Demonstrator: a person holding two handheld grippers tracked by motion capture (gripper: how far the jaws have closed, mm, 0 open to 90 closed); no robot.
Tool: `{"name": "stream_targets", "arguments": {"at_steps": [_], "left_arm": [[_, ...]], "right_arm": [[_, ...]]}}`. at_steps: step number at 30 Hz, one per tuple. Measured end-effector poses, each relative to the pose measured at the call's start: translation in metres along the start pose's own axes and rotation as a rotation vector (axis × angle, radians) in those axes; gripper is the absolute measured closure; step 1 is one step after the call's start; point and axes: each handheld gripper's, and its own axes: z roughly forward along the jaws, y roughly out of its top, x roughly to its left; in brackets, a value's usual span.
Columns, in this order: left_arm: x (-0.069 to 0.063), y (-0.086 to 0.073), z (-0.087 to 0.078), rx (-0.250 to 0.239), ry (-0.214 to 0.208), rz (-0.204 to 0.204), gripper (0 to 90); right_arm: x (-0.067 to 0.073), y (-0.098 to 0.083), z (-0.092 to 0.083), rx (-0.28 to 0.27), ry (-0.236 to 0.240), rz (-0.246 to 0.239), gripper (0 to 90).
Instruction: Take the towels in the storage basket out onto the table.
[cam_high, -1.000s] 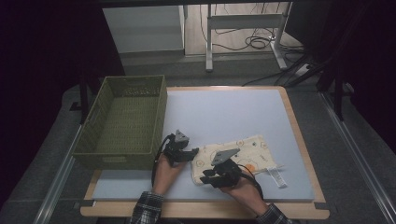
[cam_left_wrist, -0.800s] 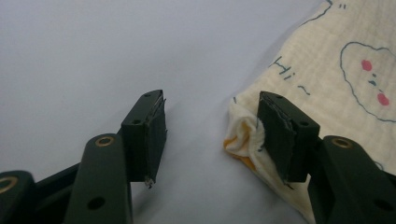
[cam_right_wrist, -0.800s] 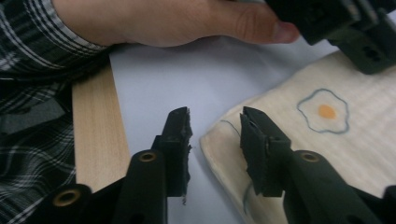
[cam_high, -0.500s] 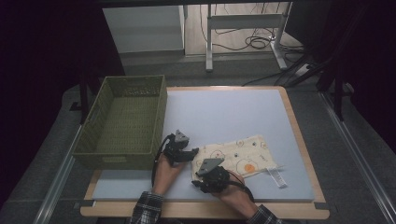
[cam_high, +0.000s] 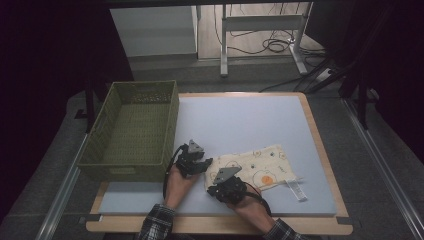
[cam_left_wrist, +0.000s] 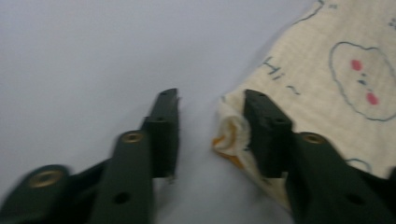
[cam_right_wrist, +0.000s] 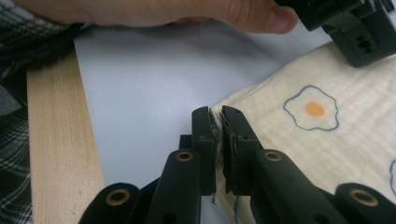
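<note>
Since half a second ago, both sets of jaws have been closing. Nearest the person, the right gripper (cam_high: 222, 189) is now clamped on the near corner of the cream printed cloth with fried-egg drawings (cam_high: 260, 167), its jaws pressed together on the hem in the right gripper view (cam_right_wrist: 217, 125). At about ten o'clock from it, the left gripper (cam_high: 199, 162) stands with jaws apart, one on bare mat, the other resting over the cloth's bunched left corner (cam_left_wrist: 229, 133); nothing is pinched yet. To fold well, that corner should probably sit fully between the pads before lifting. Farther off at ten o'clock stands the olive woven plastic basket (cam_high: 131, 132) on the pale blue-grey table mat (cam_high: 240, 120).
</note>
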Motion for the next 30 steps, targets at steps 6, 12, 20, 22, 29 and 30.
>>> {"name": "stream_targets", "arguments": {"at_steps": [6,12,20,22,29,30], "left_arm": [[-0.008,0.002,0.0,-0.005,-0.022,-0.002,85.4],[-0.007,0.012,-0.003,-0.034,-0.04,0.001,85.7],[-0.02,0.039,-0.01,-0.098,-0.038,0.059,85.2],[-0.024,0.046,-0.009,-0.108,-0.044,0.076,85.2],[-0.038,0.065,0.005,-0.124,-0.087,0.123,85.3],[-0.04,0.068,0.008,-0.122,-0.092,0.129,85.3]], "right_arm": [[-0.001,0.002,-0.002,0.0,0.025,0.012,84.6],[-0.005,0.006,-0.021,-0.058,0.032,0.028,84.6],[-0.016,0.003,-0.048,-0.118,0.011,0.058,84.4],[-0.02,-0.001,-0.054,-0.126,-0.004,0.065,84.4],[-0.031,-0.017,-0.072,-0.143,-0.043,0.101,84.5],[-0.033,-0.019,-0.074,-0.144,-0.047,0.104,84.5]]}}
